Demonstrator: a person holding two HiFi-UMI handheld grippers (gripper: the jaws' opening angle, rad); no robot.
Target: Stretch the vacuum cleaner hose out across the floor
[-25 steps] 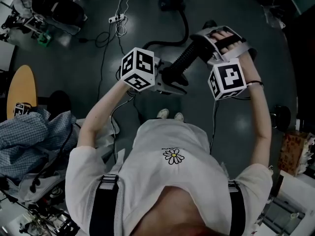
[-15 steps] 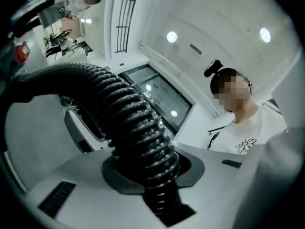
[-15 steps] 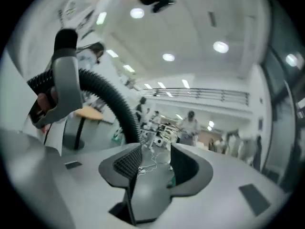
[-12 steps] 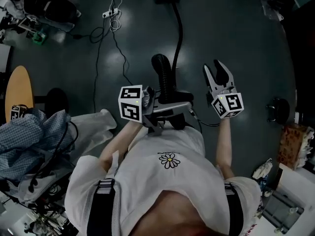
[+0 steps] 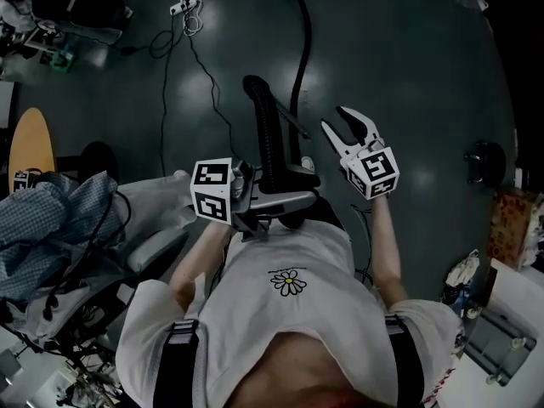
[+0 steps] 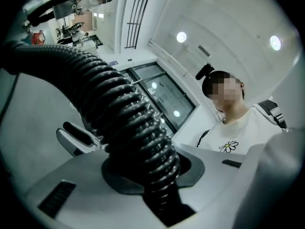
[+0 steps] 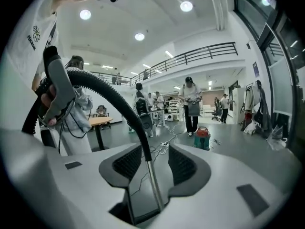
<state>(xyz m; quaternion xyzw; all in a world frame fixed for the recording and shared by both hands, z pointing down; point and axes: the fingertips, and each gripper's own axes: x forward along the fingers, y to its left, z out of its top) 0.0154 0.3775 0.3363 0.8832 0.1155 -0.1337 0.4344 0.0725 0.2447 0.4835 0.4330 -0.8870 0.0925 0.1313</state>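
Hose [image 5: 265, 126]: the far end is cut off at the head view's far edge; the near end is lost behind your left gripper [image 5: 289, 195], which is clamped tight on the ribbed part. Long axis runs near-to-far from your waist, arching over at the far end. Your right gripper [image 5: 333, 119] is part open and empty, just right of the hose; marker cubes [image 5: 212, 190] carry black-and-white squares.

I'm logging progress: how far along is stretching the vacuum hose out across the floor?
Done: the left gripper is clamped on the ribbed black vacuum hose. In hand: the hose arches up off the dark grey floor, bent rather than flat. Left: laying it out straight along the floor. The right gripper is open and empty.
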